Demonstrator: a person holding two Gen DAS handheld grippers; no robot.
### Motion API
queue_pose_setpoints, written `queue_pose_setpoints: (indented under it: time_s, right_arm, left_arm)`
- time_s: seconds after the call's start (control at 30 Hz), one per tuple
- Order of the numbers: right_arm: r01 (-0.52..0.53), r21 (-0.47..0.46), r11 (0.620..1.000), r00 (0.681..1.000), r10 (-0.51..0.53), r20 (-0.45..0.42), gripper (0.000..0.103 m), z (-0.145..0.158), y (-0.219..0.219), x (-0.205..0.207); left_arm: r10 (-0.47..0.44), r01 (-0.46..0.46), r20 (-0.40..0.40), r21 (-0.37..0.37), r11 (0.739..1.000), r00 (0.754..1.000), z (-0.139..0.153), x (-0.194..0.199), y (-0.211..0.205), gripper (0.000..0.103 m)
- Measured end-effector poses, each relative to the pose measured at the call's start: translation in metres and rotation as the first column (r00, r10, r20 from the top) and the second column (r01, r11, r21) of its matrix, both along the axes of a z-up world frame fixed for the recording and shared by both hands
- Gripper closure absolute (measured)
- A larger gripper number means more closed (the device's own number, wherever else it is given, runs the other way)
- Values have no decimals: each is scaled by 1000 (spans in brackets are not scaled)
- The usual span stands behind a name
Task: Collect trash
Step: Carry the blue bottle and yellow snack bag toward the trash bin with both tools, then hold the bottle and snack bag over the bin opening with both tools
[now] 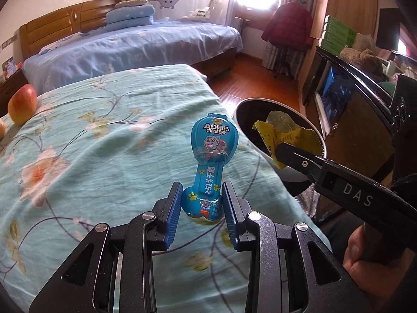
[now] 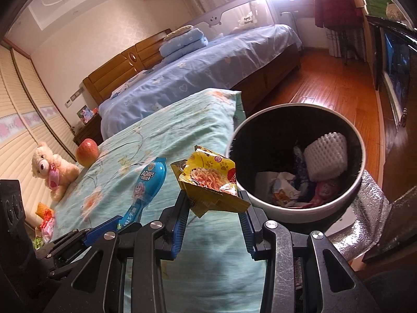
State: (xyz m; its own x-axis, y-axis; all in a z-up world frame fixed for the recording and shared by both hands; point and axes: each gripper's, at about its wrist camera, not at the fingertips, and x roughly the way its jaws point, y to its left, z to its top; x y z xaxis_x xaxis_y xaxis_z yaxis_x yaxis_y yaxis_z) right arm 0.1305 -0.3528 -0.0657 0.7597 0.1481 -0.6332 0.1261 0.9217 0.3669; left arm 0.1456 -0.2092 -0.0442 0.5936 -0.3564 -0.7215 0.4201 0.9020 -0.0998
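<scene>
Over the floral cloth (image 1: 91,143) both grippers carry trash. From the left wrist view, the left gripper (image 1: 200,200) has its blue fingers (image 1: 173,203) clamped on the lower end of a blue wrapper (image 1: 212,151), which stands up between them above the cloth. To its right the right gripper (image 1: 284,154) reaches in sideways, its fingers pinching a yellow wrapper (image 1: 289,135) held over the near rim of the bin (image 1: 292,174). Only a thumb (image 1: 365,258) of the person shows at the lower right.

From the right wrist view the yellow wrapper (image 2: 211,182) shows its printed face, crumpled and gripped at both sides by the right gripper (image 2: 216,206); it sits just left of the bin (image 2: 299,208), overlapping its rim. Only here is the bin's inside seen: a white foam net (image 2: 325,156) and crumpled papers (image 2: 284,185) lie at the bottom. The blue wrapper (image 2: 148,182) shows at left, with one left finger (image 2: 99,232) at its base.

An apple (image 1: 22,108) lies at the cloth's far left in both views. A teddy bear (image 2: 52,169) beside it and some wrappers (image 2: 45,216) by the cloth's left edge appear in the right view alone.
</scene>
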Motion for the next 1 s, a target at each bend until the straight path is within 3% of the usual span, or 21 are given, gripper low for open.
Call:
queue_pose_setpoints:
  time_s: [0.37,1.0]
  right_arm:
    - [56,-38,998,998,-57,-12,65,5,-34,3]
    - [93,-81,992,995,-96,-34,65,6,-67,10]
  left_arm:
    - [-64,64,10,11,998,998,6,6,-31,73]
    - [-98,97,21,38,995,995,10,15,-69,73]
